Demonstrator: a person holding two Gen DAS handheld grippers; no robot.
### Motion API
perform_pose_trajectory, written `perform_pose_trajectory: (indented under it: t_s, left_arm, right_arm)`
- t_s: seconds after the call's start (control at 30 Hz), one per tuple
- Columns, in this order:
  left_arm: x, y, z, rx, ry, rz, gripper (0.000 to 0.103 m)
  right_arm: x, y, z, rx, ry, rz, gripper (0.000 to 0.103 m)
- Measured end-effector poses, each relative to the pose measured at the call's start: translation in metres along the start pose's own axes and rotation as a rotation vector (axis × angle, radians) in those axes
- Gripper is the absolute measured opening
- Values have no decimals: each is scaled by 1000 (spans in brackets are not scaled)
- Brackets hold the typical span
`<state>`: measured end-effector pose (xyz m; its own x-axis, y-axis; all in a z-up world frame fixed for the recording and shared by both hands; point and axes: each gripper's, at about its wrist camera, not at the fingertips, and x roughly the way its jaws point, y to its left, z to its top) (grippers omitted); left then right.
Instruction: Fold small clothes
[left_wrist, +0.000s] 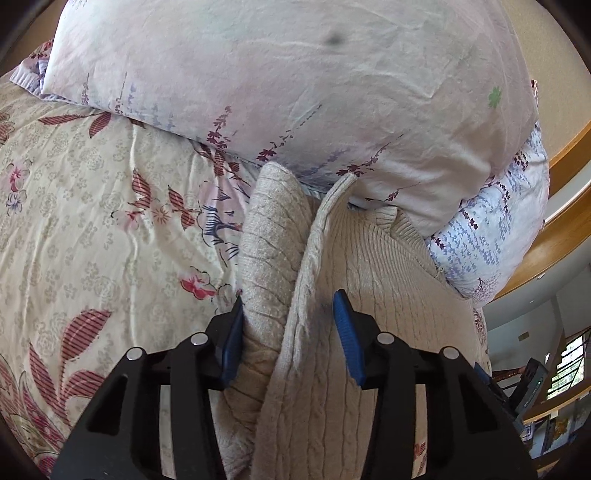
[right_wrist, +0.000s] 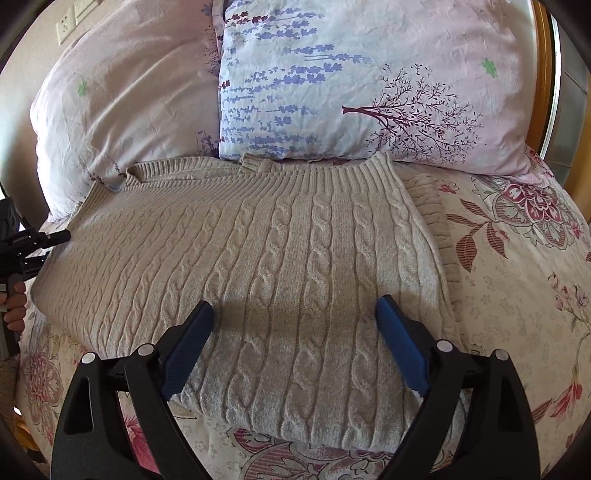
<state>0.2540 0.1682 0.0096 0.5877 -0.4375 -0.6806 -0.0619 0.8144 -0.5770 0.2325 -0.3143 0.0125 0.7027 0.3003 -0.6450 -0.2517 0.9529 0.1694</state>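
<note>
A big bed (right_wrist: 517, 295) fills the room in front of me, with a flowery cover in cream, pink and red. Its far edges run out of sight. At the head lie two pillows. The pale pink pillow (right_wrist: 122, 110) sits on the left and the pillow with purple flowers and a little tree (right_wrist: 332, 92) leans beside it. Behind them is a wooden headboard (left_wrist: 561, 221), but only a curved strip of it shows.

On the bed, just in front of the pillows, lies the beige cable-knit sweater (right_wrist: 277, 258). It is folded over, and its ribbed neck touches the flowery pillow. A bit of sleeve pokes out on the right side, and the rest of the sleeves are tucked away where I cannot see them.

The right tongs (right_wrist: 295, 310) hang over the near part of the sweater. Their blue pads are spread wide and hold nothing.

The left tongs (left_wrist: 288, 310) are at the sweater's left edge, where a flap of it is lifted up and stands between the two blue pads. One pad (left_wrist: 232, 343) touches the knit. The other pad has a gap beside it, so they are not pinching the flap tight. From the right side only the black tip of these tongs shows, and a hand (right_wrist: 14, 310) behind them is mostly cut off.
</note>
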Motion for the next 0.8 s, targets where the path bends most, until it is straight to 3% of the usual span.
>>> perform_pose_trajectory:
  t_s: [0.17,0.47,0.8]
  left_arm:
    - [6,1,-1,-70,13,-49,28]
    - [5,-17,-5,-104,-14,-107,21]
    - [-6,-87,-3,-92,-71,-213,19]
  right_arm:
    - [-4,-4,-1,25,-11,34,93]
    - [-13,-32,-5,155,-76,201,93]
    - [-32,-62,-15,288,-184,375,93]
